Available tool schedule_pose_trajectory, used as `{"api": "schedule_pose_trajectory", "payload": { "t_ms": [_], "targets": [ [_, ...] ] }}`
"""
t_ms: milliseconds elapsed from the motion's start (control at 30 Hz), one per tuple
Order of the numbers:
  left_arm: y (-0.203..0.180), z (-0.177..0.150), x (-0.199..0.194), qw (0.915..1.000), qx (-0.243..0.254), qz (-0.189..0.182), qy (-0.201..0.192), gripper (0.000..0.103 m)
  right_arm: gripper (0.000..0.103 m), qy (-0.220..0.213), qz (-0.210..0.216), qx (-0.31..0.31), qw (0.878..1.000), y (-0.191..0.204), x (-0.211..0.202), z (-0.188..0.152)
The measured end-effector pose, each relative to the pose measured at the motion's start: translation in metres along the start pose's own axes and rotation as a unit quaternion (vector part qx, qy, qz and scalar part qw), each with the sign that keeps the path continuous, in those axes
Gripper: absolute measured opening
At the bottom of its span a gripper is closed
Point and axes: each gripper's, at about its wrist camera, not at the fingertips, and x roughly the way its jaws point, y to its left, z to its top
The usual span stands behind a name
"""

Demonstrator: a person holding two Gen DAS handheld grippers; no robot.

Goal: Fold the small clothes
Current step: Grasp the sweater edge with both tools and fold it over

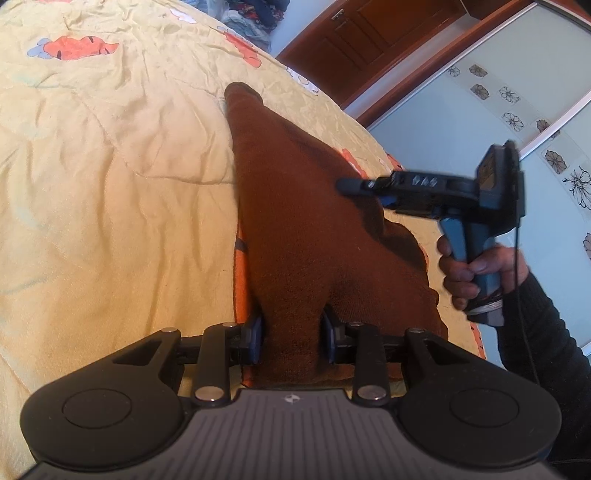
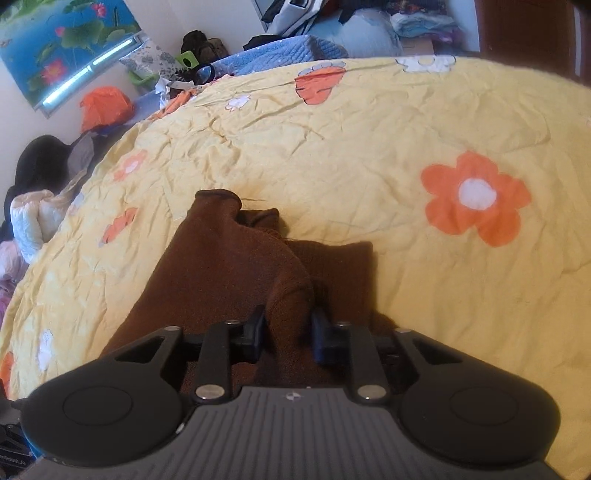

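Observation:
A small brown knitted garment [image 1: 295, 206] lies stretched on the yellow flowered quilt [image 1: 110, 166]. My left gripper [image 1: 291, 336] is shut on its near edge, cloth bunched between the blue pads. My right gripper [image 1: 347, 184] shows in the left wrist view at the garment's right side, held in a hand. In the right wrist view my right gripper [image 2: 288, 328] is shut on a raised fold of the brown garment [image 2: 221, 266], which spreads away over the quilt [image 2: 369, 155].
A wardrobe with flowered glass doors [image 1: 480, 122] and a wooden door [image 1: 369, 33] stand beyond the bed. Piles of clothes [image 2: 369, 22], an orange bag [image 2: 105, 107] and a lotus poster [image 2: 62, 40] lie past the bed's far edge.

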Motion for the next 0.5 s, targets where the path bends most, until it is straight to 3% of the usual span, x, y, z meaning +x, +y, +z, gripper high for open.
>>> {"api": "schedule_pose_trajectory", "payload": {
  "t_ms": [100, 167, 233, 300, 333, 367, 400, 467, 500],
  "targets": [
    [-0.001, 0.000, 0.000, 1.0000, 0.000, 0.001, -0.001, 0.032, 0.048, -0.059, -0.025, -0.010, 0.998, 0.016, -0.024, 0.007],
    [-0.002, 0.000, 0.000, 1.0000, 0.002, 0.002, -0.001, 0.032, 0.049, -0.082, -0.004, -0.017, 0.997, 0.031, -0.035, 0.009],
    [-0.002, 0.000, 0.001, 1.0000, 0.005, 0.003, -0.001, 0.032, 0.056, -0.070, 0.032, -0.036, 0.996, 0.048, -0.031, 0.010],
    [-0.004, 0.000, 0.001, 1.0000, 0.006, 0.005, -0.001, 0.032, 0.068, -0.032, 0.055, -0.065, 0.996, 0.063, -0.009, 0.003],
    [-0.004, 0.000, 0.001, 1.0000, 0.007, 0.007, 0.000, 0.032, 0.068, -0.003, 0.057, -0.076, 0.995, 0.063, 0.008, -0.003],
    [-0.006, 0.000, 0.000, 0.9999, 0.009, 0.011, 0.000, 0.032, 0.064, 0.030, 0.034, -0.084, 0.995, 0.058, 0.030, -0.010],
    [-0.009, 0.000, -0.001, 0.9997, 0.013, 0.020, -0.001, 0.033, 0.051, -0.012, 0.031, -0.098, 0.995, 0.053, 0.029, -0.016],
    [-0.024, -0.005, -0.014, 0.9966, 0.048, 0.065, -0.021, 0.043, 0.035, -0.004, 0.030, -0.032, 0.999, 0.039, 0.024, -0.010],
    [-0.034, -0.011, -0.023, 0.9918, 0.084, 0.088, -0.040, 0.054, 0.036, -0.003, 0.032, -0.003, 0.999, 0.035, 0.014, -0.009]
  ]
}}
